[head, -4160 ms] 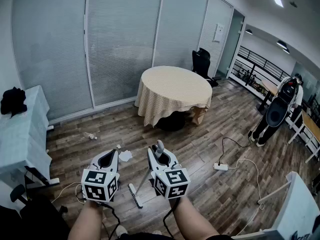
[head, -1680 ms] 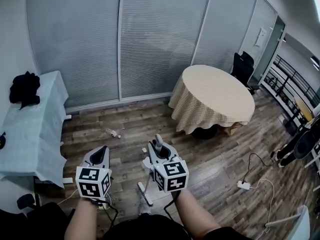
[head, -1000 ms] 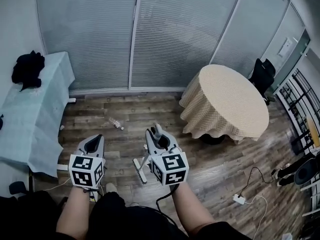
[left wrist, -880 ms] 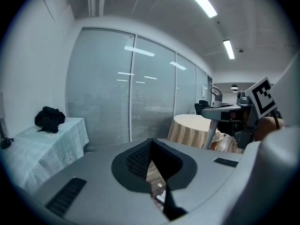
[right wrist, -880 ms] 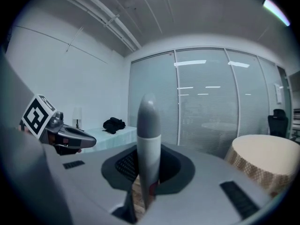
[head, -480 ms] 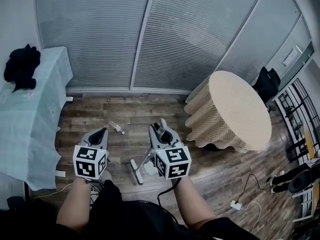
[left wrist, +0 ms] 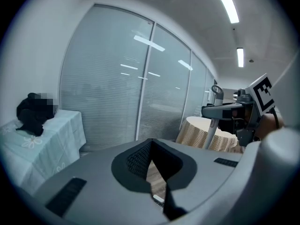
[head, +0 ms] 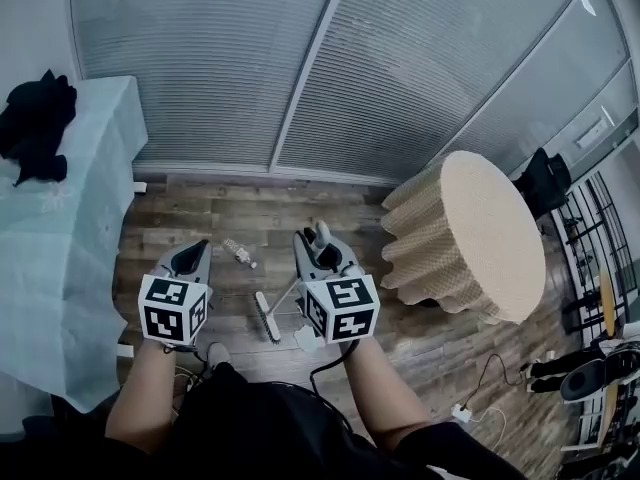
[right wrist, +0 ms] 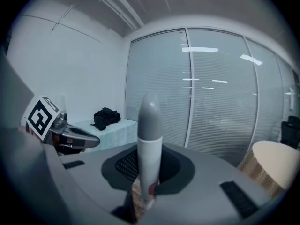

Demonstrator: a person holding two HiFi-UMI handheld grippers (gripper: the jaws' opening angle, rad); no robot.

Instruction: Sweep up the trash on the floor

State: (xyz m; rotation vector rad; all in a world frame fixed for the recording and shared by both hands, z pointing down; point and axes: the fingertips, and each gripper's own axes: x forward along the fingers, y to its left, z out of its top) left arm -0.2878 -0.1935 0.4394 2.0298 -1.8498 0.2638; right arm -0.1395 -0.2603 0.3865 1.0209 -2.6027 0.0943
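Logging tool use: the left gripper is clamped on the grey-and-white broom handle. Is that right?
No. The right gripper is the one clamped on the grey-and-white broom handle; the right gripper view shows the handle between its jaws.

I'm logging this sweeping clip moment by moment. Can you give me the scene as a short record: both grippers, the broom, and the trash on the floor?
left gripper: shut, empty
right gripper: shut on the broom handle
broom: head down near the floor, between the two grippers in the head view
bottle: lying on the floor beyond the broom head, apart from it
white scrap: on the floor just right of the broom head, partly hidden by the right gripper
sweeping: trash not yet gathered
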